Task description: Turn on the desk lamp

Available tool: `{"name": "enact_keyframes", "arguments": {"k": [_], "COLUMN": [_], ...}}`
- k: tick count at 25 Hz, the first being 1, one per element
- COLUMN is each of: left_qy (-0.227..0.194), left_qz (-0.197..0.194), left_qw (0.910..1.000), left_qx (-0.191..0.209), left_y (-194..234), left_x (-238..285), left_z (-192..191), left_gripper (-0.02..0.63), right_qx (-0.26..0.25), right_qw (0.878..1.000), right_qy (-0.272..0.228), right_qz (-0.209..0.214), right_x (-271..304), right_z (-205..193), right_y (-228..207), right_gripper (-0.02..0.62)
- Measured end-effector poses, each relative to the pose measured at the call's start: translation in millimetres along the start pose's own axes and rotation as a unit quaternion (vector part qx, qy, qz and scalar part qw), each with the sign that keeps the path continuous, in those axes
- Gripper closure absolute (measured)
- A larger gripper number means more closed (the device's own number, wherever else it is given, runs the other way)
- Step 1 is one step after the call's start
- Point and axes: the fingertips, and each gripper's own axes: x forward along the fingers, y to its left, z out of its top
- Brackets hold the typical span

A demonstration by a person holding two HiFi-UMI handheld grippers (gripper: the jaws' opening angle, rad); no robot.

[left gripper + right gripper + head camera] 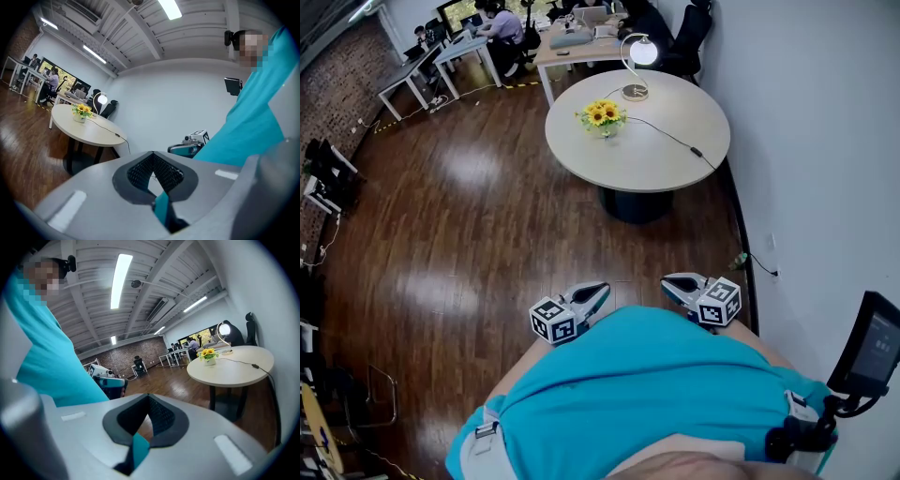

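left tool [598,292]: you hold it low against your teal shirt [656,384], jaws drawn together tip to tip, nothing between them.
right tool [674,281]: the same, jaws pressed together and empty, close to your waist and near the left tool.
desk lamp [636,66]: it stands at the far edge of the round tabletop [661,164], well apart from both tools; an arched stem carries a round globe.
lamp glow: the globe reads bright white in all three views, so i judge it already lit, though a pale shade under room light could look much alike.
cord [661,129]: it runs from the lamp base across the tabletop toward the wall side.
inline switch [697,152]: a small dark lump on the cord near the tabletop's edge; that it is the switch is my guess.
sunflowers [602,115]: in a small vase near the lamp base, just beside the cord.
floor [469,244]: bare wood lies between you and the tabletop.
progress: if the glow is real, the task looks done and nothing is left. if not, all of it is left: walk over, reach the switch, press it.
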Motion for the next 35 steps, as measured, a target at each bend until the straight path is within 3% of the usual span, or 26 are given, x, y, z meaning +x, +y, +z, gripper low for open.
{"name": "enact_keyframes", "arguments": {"k": [11,24,28,35], "left_qy": [-0.007,-0.038,-0.038,-0.043], "left_qz": [0.018,0.045,0.044,0.046], "left_qw": [0.9998,0.9983,0.9983,0.9980], "left_qx": [-0.011,0.004,0.003,0.005], "left_y": [-8,1,3,-5], "left_x": [-17,-11,-20,-14], "left_z": [-4,-6,8,0], "left_gripper": [0.588,0.586,0.586,0.587], "right_qx": [-0.001,-0.008,-0.009,-0.015], "right_qw": [1.000,1.000,1.000,0.999], "right_qy": [0.005,-0.025,-0.027,-0.027], "right_qz": [0.016,0.011,0.010,0.012], "right_x": [8,1,8,-3], "right_z": [-3,-4,9,0], "right_y": [14,-14,-6,-7], "right_gripper": [0.594,0.595,0.595,0.595]}}
